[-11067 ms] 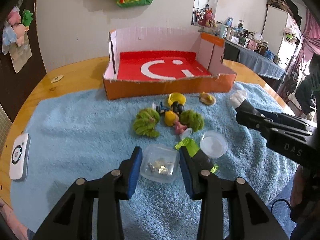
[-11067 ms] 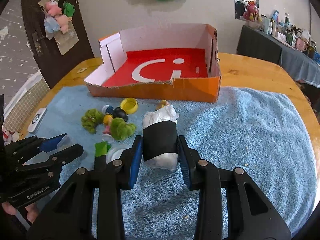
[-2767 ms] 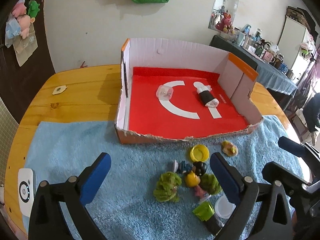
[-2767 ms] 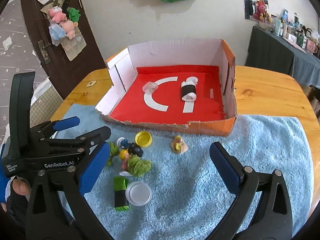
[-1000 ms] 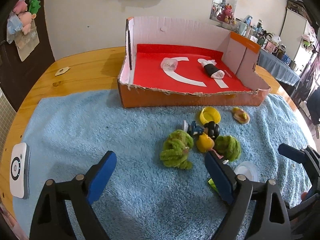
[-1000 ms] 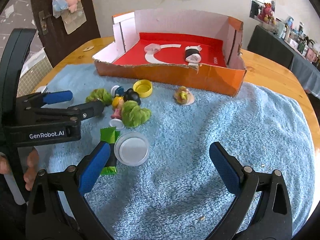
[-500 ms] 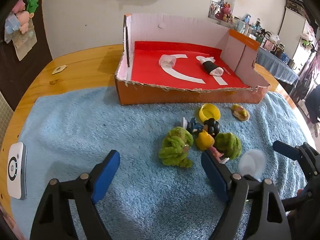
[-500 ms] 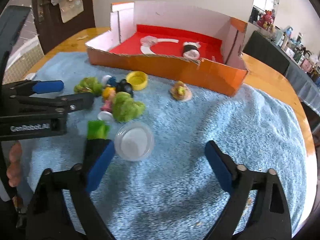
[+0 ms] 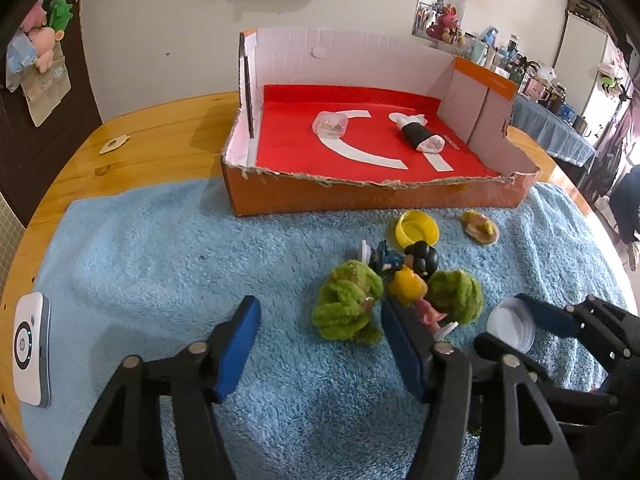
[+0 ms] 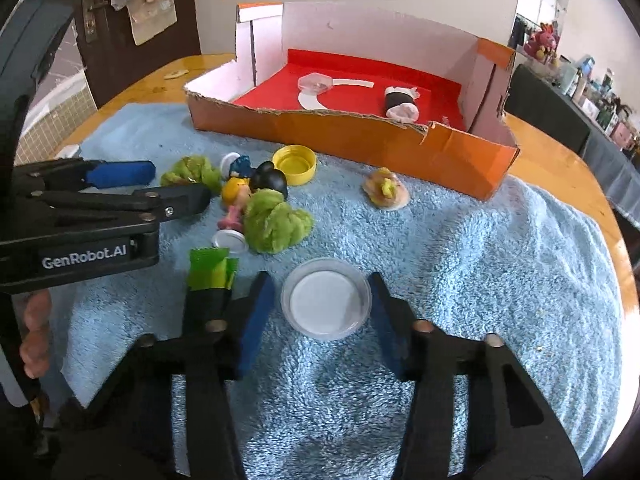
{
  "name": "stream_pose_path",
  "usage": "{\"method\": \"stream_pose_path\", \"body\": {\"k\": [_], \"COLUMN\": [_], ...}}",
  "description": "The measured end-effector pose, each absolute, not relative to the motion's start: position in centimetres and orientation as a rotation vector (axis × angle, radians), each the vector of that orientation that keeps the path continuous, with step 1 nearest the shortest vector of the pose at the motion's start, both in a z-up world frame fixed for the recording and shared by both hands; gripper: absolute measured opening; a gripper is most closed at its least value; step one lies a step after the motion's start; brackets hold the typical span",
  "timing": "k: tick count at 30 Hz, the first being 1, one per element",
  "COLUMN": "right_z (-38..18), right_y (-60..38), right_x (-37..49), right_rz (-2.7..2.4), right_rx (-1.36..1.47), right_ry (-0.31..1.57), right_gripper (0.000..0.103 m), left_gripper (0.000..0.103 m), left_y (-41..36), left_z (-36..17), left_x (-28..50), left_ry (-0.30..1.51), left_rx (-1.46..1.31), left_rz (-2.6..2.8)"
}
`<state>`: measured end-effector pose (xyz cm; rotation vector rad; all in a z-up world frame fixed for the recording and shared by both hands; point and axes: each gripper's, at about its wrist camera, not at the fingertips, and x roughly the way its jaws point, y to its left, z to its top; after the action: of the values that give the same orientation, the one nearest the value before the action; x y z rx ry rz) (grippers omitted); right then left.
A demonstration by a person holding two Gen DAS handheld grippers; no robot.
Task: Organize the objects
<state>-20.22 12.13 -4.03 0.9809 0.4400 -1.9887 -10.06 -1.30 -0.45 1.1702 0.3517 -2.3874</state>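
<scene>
- Narrowed since half a second ago: right gripper (image 10: 322, 312) now brackets white plastic lid (image 10: 325, 298) on blue towel (image 10: 500, 264), not yet clamped.
- Left gripper (image 9: 320, 344), spread wide, empty, nears green pompom (image 9: 347, 307).
- Cardboard box (image 10: 360, 140) next, likely.

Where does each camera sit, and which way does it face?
Left wrist: sits on the left gripper, faces the cardboard box across the blue towel; its own open fingers and the right gripper show.
Right wrist: sits on the right gripper, faces the same box over the round lid; the left gripper and a hand show.
Shared: box, toys, lid.
</scene>
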Motion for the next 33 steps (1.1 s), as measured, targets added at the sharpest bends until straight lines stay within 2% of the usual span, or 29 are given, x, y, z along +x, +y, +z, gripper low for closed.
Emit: {"method": "stream_pose_path", "body": {"k": [6, 8, 10, 33], "right_z": [-3.9, -3.9, -3.9, -1.9], "right_y": [12.8, 13.0, 13.2, 14.1], "right_x": [-20.6, -20.8, -21.0, -21.2], "right_rz": [-1.988, -1.982, -1.981, -1.957], "right_rx": [0.995, 1.004, 1.011, 1.001], "right_ry": [0.389, 0.369, 0.354, 0.261], "right_gripper": [0.039, 0.039, 0.039, 0.039], "left_gripper": [0.045, 0.035, 0.030, 0.027], "left_y": [-1.1, -1.0, -0.9, 0.0], "left_z": [-0.5, -0.5, -0.7, 1.7], "left_x": [-10.5, -10.7, -10.8, -8.7], "left_ry": [0.350, 0.357, 0.372, 0.401], "left_rx": [1.178, 1.183, 1.193, 1.120], "left_rz": [-2.410, -2.421, -2.434, -2.460]}}
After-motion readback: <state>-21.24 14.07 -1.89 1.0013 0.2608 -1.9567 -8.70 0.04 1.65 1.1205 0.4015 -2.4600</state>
